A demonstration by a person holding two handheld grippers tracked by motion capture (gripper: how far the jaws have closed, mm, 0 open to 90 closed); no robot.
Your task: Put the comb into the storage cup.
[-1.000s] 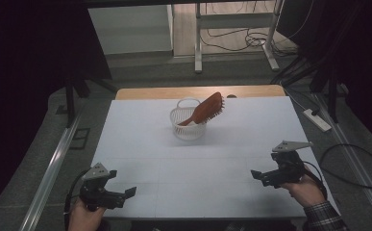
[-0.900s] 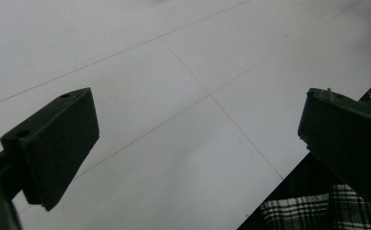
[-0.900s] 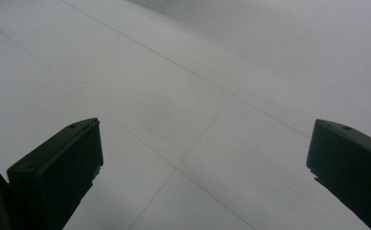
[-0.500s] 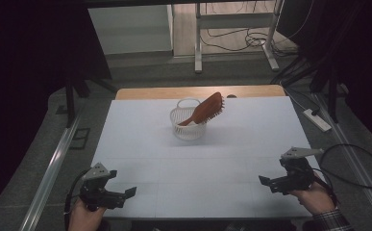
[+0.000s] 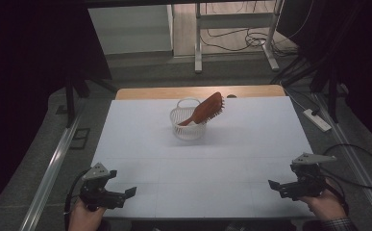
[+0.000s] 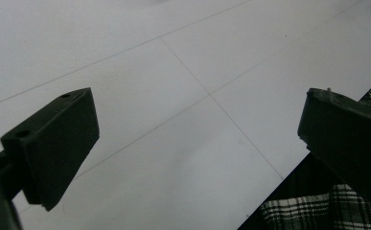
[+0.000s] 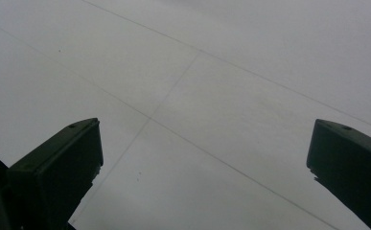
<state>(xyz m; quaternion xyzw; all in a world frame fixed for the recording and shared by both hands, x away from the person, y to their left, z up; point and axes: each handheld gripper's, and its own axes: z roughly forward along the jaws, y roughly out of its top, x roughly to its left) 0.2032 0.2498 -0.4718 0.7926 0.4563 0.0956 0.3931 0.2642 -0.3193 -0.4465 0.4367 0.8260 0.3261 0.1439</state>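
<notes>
Counter (image 5: 203, 168): white surface, faint grid lines. White basket (image 5: 187, 124) stands at centre far half. Brown hairbrush (image 5: 206, 108) rests in the basket, long axis tilted, head up toward far right, handle down inside, bristles facing right. No readable writing. Left gripper (image 5: 126, 193) at near left corner, jaws wide apart, holding nothing. Right gripper (image 5: 276, 185) at near right edge, jaws wide apart, holding nothing. Both well apart from the basket. Left gripper view adds a plaid sleeve (image 6: 317, 211).
</notes>
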